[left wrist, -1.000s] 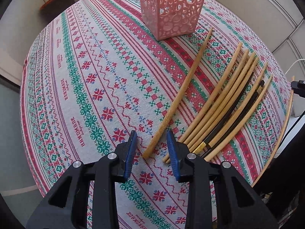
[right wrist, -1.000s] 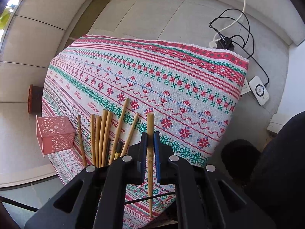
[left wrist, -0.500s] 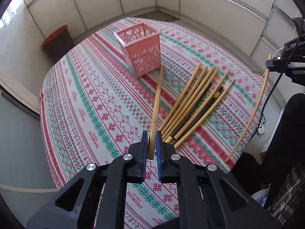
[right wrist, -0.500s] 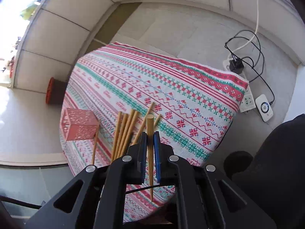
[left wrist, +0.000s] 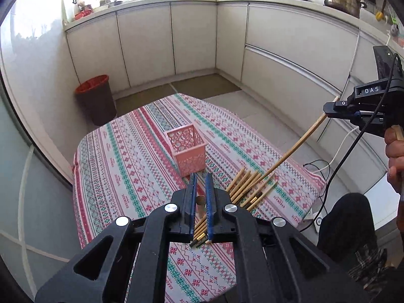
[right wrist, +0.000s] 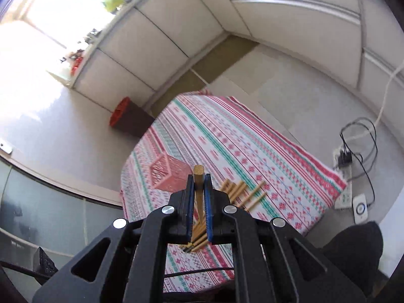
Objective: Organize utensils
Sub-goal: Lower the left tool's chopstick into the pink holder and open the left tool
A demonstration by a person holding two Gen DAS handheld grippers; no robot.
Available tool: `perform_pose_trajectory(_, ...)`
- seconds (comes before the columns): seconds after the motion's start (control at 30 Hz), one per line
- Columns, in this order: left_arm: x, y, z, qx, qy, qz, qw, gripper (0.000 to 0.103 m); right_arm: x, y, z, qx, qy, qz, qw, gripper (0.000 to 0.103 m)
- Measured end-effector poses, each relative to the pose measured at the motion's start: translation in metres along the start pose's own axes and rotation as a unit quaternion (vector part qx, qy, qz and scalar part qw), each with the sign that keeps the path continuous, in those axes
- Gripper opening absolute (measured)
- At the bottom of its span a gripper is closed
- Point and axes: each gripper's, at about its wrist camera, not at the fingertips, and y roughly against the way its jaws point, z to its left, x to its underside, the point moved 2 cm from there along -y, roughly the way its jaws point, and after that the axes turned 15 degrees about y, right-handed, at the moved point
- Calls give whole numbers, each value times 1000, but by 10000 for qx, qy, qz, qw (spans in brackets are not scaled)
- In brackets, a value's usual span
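A pink perforated square holder (left wrist: pixel 188 150) stands upright on the patterned tablecloth (left wrist: pixel 126 166); it also shows in the right wrist view (right wrist: pixel 168 175). Several bamboo chopsticks (left wrist: pixel 248 185) lie in a bundle right of it, also seen in the right wrist view (right wrist: pixel 240 192). My left gripper (left wrist: pixel 199 184) is shut on a bamboo chopstick (left wrist: pixel 200 204), seen end-on, high above the table. My right gripper (right wrist: pixel 198 184) is shut on another bamboo chopstick (right wrist: pixel 198 179), also raised. The left wrist view shows the right gripper (left wrist: pixel 328 107) holding that chopstick (left wrist: pixel 295 147) slanting down over the bundle.
A dark bin with a red rim (left wrist: pixel 94 99) stands on the floor beyond the table. White cabinets (left wrist: pixel 192 38) line the walls. A power strip and cables (right wrist: pixel 347 156) lie on the floor right of the table. The person's leg (left wrist: pixel 353 222) is at the right.
My left gripper closed on a chopstick from the cloth and lifted it high above the table. My right gripper also rose with its chopstick and tilted toward the holder side.
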Motion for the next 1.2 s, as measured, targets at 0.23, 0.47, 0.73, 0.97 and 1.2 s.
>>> perform_pose_trajectory(0.23, -48, 27, -5, 241, 196, -492, 9983, 6, -46, 25, 24, -318, 274, -310, 9986, 8)
perform_pose_trajectory(0.47, -111, 38, -6, 338, 478, -1004, 9932, 6, -95, 27, 60, -475, 759, -569, 9944, 8)
perform_pose_trajectory(0.73, -159, 2, -7, 181, 610, -1207, 9907, 6, -128, -6, 86, -415, 1120, -566, 9912, 8)
perform_pose_trajectory(0.97, -163, -44, 8, 44, 781, -988, 9920, 8, -136, -52, 95, -255, 1294, -325, 9907, 8)
perform_pose_trajectory(1.2, -147, -50, 42, -74, 1447, -1183, 9824, 51, -131, -96, 99, -125, 1389, -33, 9902, 8)
